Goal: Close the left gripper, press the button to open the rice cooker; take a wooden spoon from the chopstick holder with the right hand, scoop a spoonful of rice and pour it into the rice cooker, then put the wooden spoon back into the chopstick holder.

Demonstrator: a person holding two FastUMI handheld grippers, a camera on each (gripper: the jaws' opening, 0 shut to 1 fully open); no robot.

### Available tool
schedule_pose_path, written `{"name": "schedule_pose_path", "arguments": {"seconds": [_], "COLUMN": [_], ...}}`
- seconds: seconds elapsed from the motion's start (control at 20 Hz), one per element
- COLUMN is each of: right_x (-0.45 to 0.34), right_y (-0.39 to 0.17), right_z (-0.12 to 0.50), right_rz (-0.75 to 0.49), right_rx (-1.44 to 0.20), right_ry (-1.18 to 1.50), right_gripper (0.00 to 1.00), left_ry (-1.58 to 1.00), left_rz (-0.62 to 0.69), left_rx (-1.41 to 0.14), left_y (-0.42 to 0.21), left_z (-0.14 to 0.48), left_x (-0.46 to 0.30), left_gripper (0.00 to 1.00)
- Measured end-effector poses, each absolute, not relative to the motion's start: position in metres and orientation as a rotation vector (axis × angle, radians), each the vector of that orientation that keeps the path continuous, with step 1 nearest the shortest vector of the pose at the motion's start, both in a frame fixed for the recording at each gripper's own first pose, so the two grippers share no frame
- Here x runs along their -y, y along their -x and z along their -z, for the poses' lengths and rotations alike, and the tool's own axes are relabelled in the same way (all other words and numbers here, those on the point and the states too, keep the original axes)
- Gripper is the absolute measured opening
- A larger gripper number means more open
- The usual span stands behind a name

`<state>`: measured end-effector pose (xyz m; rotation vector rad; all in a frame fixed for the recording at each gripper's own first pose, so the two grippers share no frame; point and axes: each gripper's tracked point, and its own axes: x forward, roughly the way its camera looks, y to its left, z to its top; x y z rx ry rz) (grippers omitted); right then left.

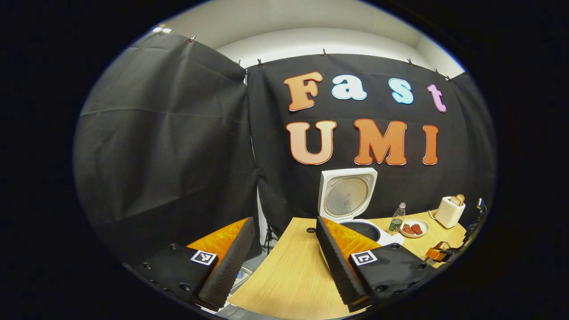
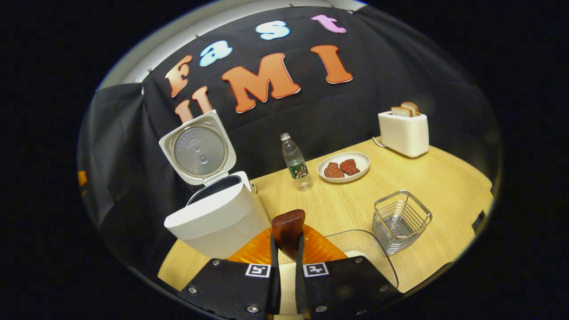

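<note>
Wooden spoon point(image 2: 288, 232) clamped between right gripper point(image 2: 286, 266) fingers, brown handle end poking up at 6 o'clock of right gripper view. Rice cooker point(image 2: 220, 218) at 9 o'clock of it, lid up, on bench point(image 2: 444, 186). Wire chopstick holder point(image 2: 401, 221) at 3 o'clock. Water bottle point(image 2: 296, 162), plate point(image 2: 343, 167), toaster point(image 2: 403, 132) farther back. Left gripper point(image 1: 284, 262) wide apart, holding nothing.

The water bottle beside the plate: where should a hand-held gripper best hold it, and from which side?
Probably the water bottle is best gripped across its body, near the label, coming level from the open table in front. It stands upright and narrow; the plate sits close beside it.
</note>
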<state>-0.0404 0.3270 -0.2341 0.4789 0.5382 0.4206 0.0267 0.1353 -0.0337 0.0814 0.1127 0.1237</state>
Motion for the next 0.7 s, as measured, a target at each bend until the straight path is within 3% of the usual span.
{"name": "schedule_pose_path", "arguments": {"seconds": [0.7], "right_x": [-0.294], "right_y": [0.035], "right_z": [0.249], "right_rz": [-0.309], "right_rx": [-0.725], "right_ry": [-1.040], "right_gripper": [0.12], "left_ry": [-0.079], "left_rz": [-0.093], "left_rx": [-0.083], "left_y": [-0.021], "left_z": [0.020], "left_x": [-0.121], "left_gripper": [0.93]}}
